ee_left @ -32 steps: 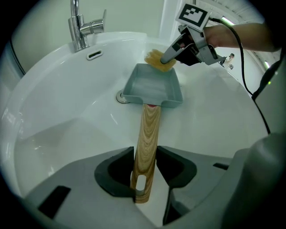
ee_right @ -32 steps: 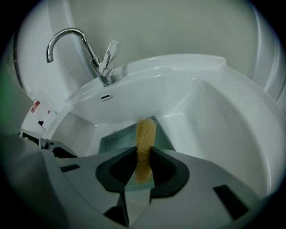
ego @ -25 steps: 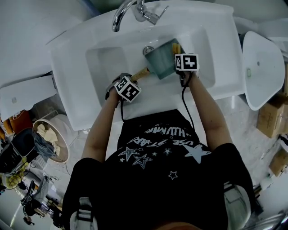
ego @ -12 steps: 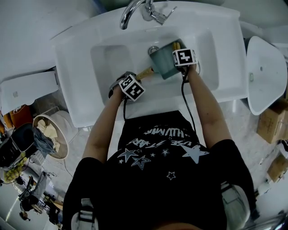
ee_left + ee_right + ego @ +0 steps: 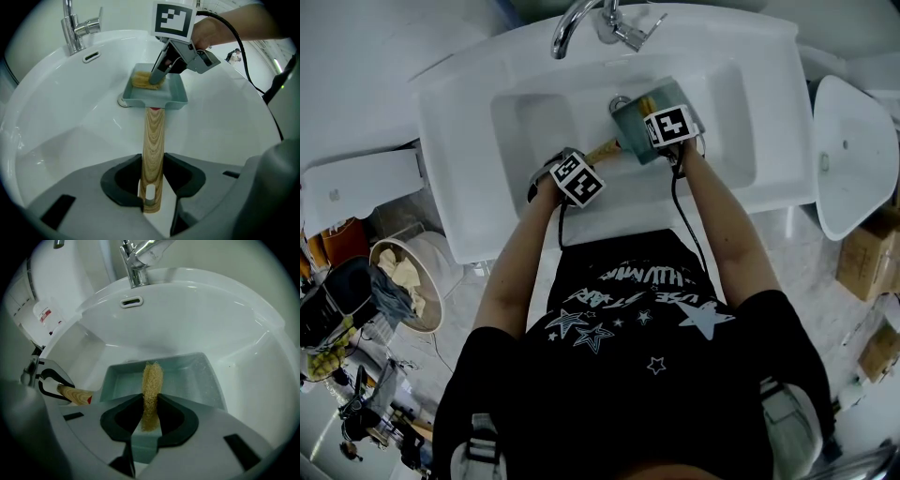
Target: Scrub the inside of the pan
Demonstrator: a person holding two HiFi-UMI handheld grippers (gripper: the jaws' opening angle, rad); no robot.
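Note:
A square grey-blue pan [image 5: 636, 131] with a wooden handle [image 5: 602, 150] lies tilted in the white sink [image 5: 469, 112]. My left gripper [image 5: 151, 197] is shut on the end of that handle [image 5: 153, 145] and holds the pan [image 5: 169, 96] over the drain. My right gripper [image 5: 150, 420] is shut on a yellow fibrous scrubber [image 5: 152, 385], whose tip rests on the pan's inside floor [image 5: 197, 376]. In the left gripper view, the right gripper [image 5: 157, 77] reaches down into the pan with the scrubber [image 5: 143, 81] at the far left corner.
The chrome tap [image 5: 581, 19] stands at the back of the sink, an overflow slot [image 5: 91, 56] below it. The drain [image 5: 123, 101] lies just left of the pan. A bin [image 5: 403, 281] sits on the floor at left, a white basin [image 5: 848, 150] at right.
My right gripper has slid left across the pan and rolled, taking the scrubber with it. The left gripper has kept the handle still.

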